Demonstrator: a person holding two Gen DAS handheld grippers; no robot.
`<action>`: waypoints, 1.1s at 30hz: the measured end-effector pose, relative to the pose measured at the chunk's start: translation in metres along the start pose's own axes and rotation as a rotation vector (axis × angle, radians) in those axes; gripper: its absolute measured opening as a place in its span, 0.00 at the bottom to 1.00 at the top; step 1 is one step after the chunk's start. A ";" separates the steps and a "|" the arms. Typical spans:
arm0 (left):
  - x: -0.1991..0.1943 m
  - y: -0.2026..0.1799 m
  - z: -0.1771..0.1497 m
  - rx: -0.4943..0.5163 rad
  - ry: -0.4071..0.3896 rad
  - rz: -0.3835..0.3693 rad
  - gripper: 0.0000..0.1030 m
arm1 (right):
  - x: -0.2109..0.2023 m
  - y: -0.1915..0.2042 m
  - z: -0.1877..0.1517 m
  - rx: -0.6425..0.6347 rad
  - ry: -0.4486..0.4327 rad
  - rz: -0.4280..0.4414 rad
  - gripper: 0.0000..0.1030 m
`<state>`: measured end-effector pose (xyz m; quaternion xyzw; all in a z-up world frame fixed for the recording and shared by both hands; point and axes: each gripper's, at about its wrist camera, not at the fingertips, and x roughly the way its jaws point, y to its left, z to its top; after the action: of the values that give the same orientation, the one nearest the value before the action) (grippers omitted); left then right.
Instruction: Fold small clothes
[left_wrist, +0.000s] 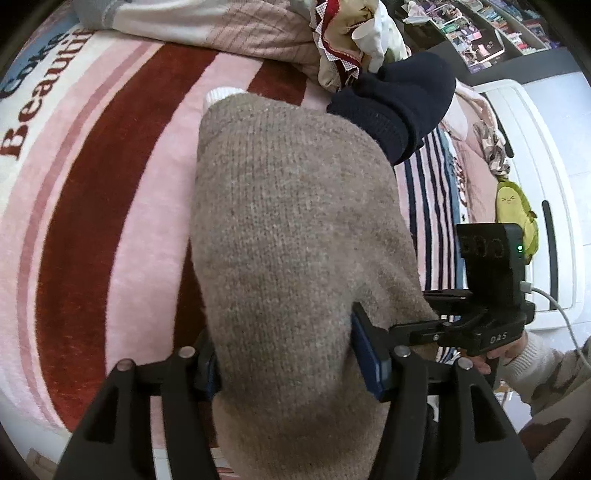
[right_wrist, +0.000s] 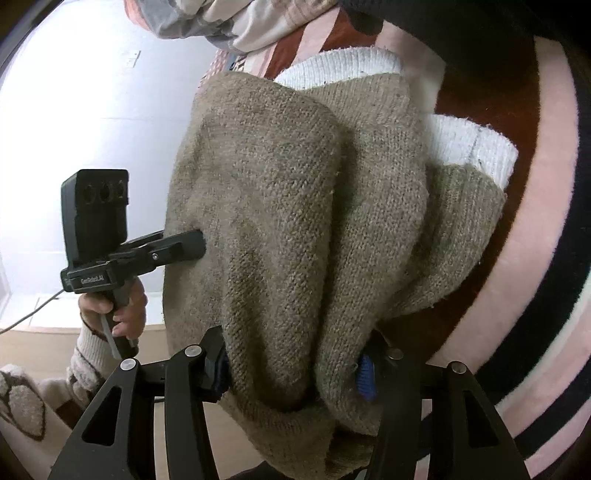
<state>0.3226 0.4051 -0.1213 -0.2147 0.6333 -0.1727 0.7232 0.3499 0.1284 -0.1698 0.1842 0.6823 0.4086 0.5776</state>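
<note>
A brown knit garment (left_wrist: 295, 229) with white ribbed cuffs (right_wrist: 476, 147) lies bunched on a pink and red striped blanket (left_wrist: 92, 206). My left gripper (left_wrist: 286, 343) is shut on its near end, and the thick knit fills the gap between the blue pads. My right gripper (right_wrist: 291, 362) is shut on another bunched fold of the same garment. In the right wrist view the left gripper (right_wrist: 192, 245) comes in from the left, one finger pressed into the knit and the other hidden behind it. The right gripper (left_wrist: 428, 312) reaches in from the right edge of the garment.
A navy garment (left_wrist: 399, 99) and a pile of mixed clothes (left_wrist: 332, 44) lie beyond the knit. To the right are a striped cloth (left_wrist: 432, 206), a green plush toy (left_wrist: 513, 210) and a white cabinet (left_wrist: 532, 184). A hand (right_wrist: 118, 314) holds the left gripper's handle.
</note>
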 end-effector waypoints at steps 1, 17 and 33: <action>-0.002 -0.003 0.001 -0.001 -0.001 0.021 0.56 | 0.001 0.011 -0.004 -0.004 -0.004 -0.021 0.51; -0.060 -0.087 -0.030 -0.039 -0.236 0.380 0.76 | -0.064 0.028 -0.046 -0.133 -0.075 -0.196 0.64; -0.005 -0.231 -0.061 0.122 -0.531 0.509 0.85 | -0.165 -0.007 -0.116 -0.337 -0.292 -0.394 0.76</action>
<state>0.2668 0.2060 -0.0009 -0.0443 0.4453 0.0368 0.8935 0.2859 -0.0353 -0.0699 0.0064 0.5373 0.3651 0.7603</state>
